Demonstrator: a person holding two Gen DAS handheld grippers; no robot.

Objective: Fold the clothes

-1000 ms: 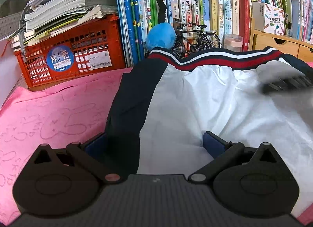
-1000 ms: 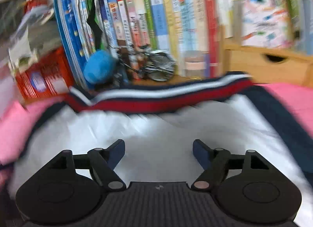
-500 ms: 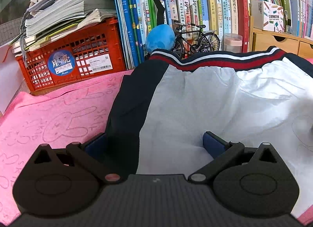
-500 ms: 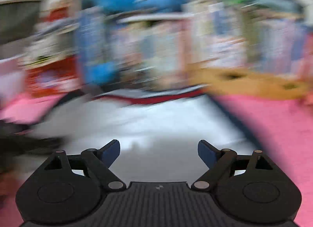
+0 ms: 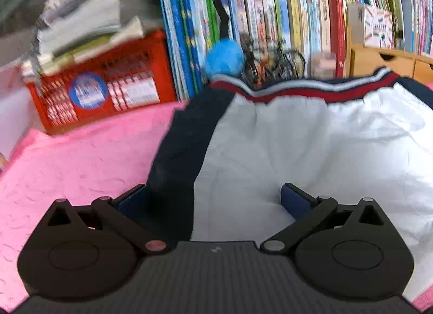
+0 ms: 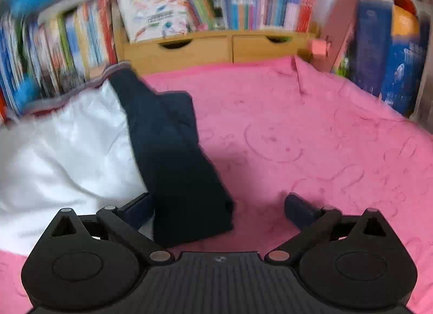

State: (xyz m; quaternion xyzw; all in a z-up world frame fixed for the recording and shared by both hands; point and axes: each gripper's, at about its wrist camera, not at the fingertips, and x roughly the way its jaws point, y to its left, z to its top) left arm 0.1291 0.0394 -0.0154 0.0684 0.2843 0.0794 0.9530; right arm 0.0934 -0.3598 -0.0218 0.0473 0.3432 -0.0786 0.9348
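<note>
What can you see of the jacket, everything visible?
The jacket lies flat on the pink blanket, hem toward the bookshelf. White, slightly shiny, wrinkled body; navy side panels; ribbed band striped white, red and navy. A navy sleeve lies along its right edge. The left tool straddles the navy-white seam; the right tool, jaws opening, straddles the sleeve end.

A home study or child's room. Packed upright books (image 5: 284,21) fill shelves across the top of both views. An orange crate (image 5: 108,89) heaped with loose papers (image 5: 81,26) sits at upper left of the left view, with a model bicycle (image 5: 273,56) at top centre. Wooden drawers (image 6: 213,48) lie at top centre of the right view. A pink cloth (image 6: 311,138) printed with rabbit outlines covers the work surface.
</note>
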